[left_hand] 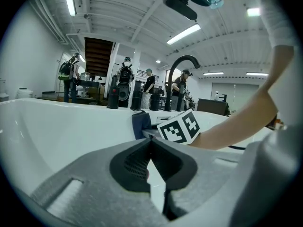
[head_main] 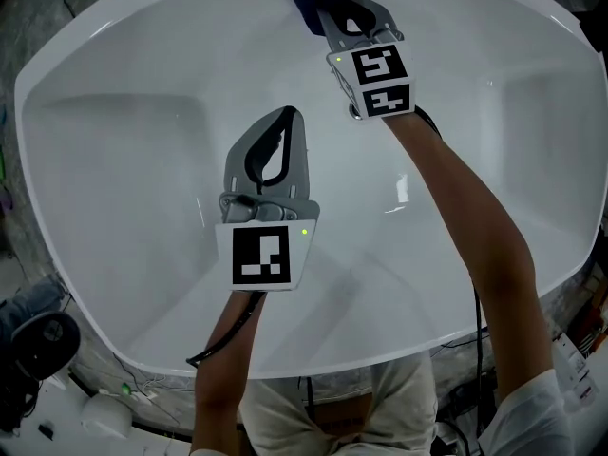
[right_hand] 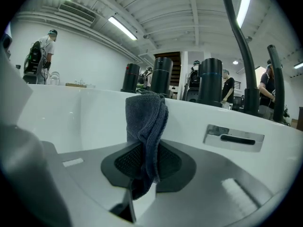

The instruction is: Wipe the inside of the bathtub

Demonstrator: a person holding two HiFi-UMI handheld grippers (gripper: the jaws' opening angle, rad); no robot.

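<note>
Right tongs (right_hand: 143,148) clamp dark cloth (right_hand: 146,115), upright between tips, near bathtub (head_main: 114,160) wall.

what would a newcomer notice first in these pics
The big white bathtub fills the head view, seen from above. At its far wall the right gripper is clamped on a dark cloth, the one dark thing against all that white. The left gripper hangs over the middle of the tub with its jaws together and nothing between them.
</note>
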